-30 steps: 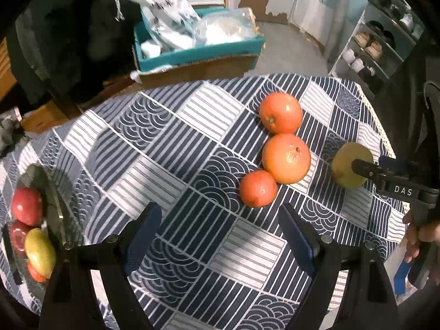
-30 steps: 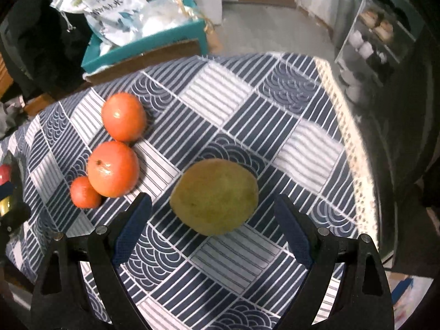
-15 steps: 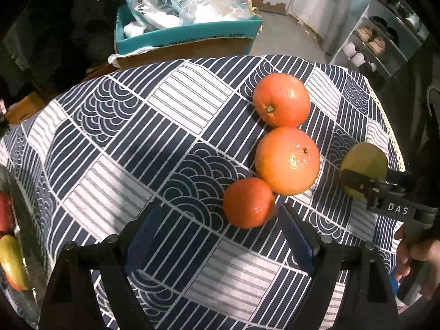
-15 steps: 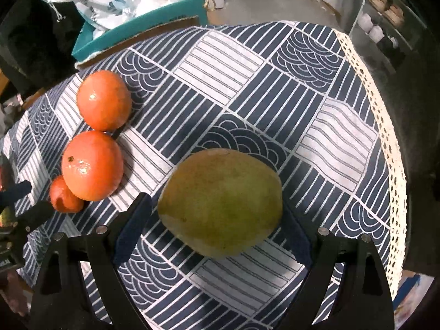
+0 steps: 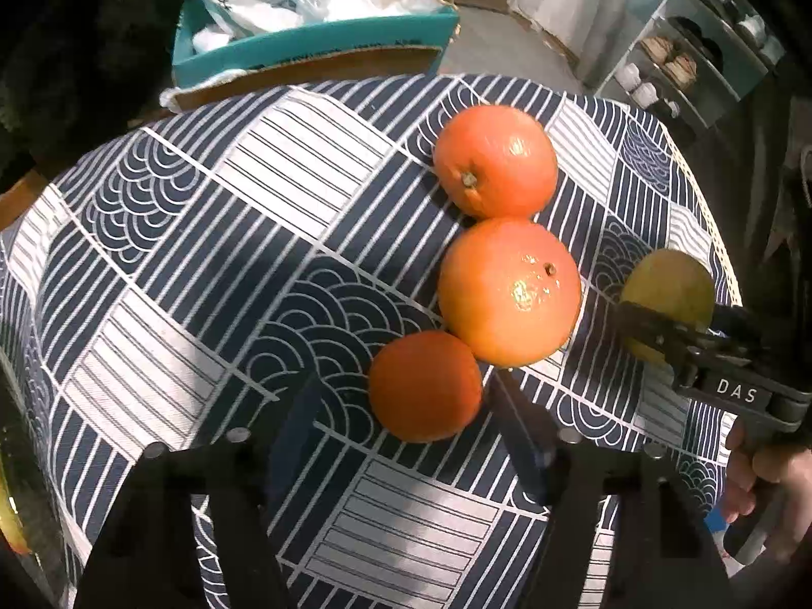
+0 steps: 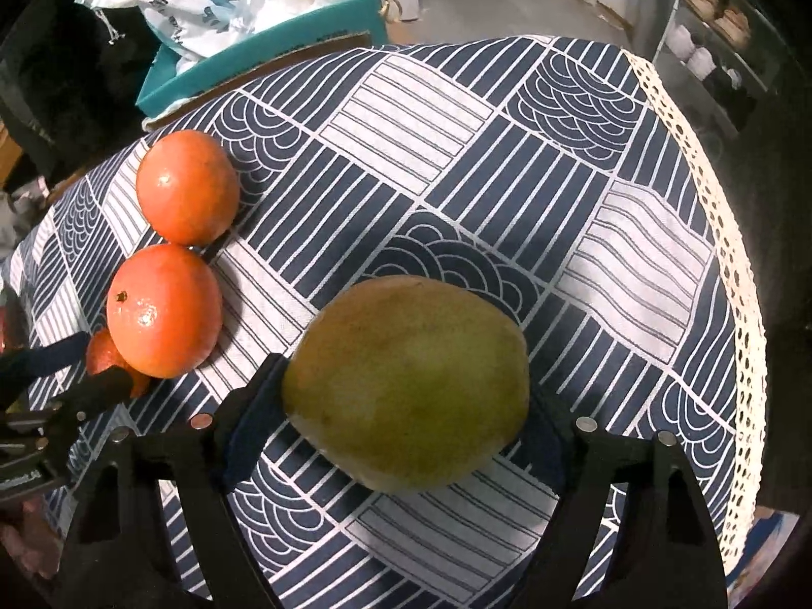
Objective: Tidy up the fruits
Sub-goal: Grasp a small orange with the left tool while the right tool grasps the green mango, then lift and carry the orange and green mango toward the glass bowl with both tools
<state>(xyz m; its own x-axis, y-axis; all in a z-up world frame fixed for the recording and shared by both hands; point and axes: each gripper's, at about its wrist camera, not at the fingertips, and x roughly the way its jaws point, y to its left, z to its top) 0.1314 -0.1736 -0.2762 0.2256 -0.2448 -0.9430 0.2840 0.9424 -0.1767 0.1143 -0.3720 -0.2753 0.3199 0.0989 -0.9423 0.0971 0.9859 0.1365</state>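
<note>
Three orange fruits lie together on the patterned tablecloth: a small one (image 5: 425, 385), a large middle one (image 5: 509, 290) and a far one (image 5: 495, 161). My left gripper (image 5: 406, 421) is open with its jaws on either side of the small orange, apart from it. A green-yellow mango (image 6: 406, 380) lies near the table's right edge. My right gripper (image 6: 401, 411) is open with its jaws around the mango, the left pad near its skin. The right gripper also shows in the left wrist view (image 5: 710, 350), at the mango (image 5: 665, 294).
A teal box (image 5: 314, 45) with plastic bags stands past the table's far edge. The cloth's lace edge (image 6: 731, 264) marks the right rim. Shelves (image 5: 710, 45) stand at the back right. A dark tray edge with fruit shows at far left (image 5: 10, 512).
Both grippers have moved forward and down. The small orange now sits between the left jaws, and the mango now sits between the right jaws. No fruit has moved.
</note>
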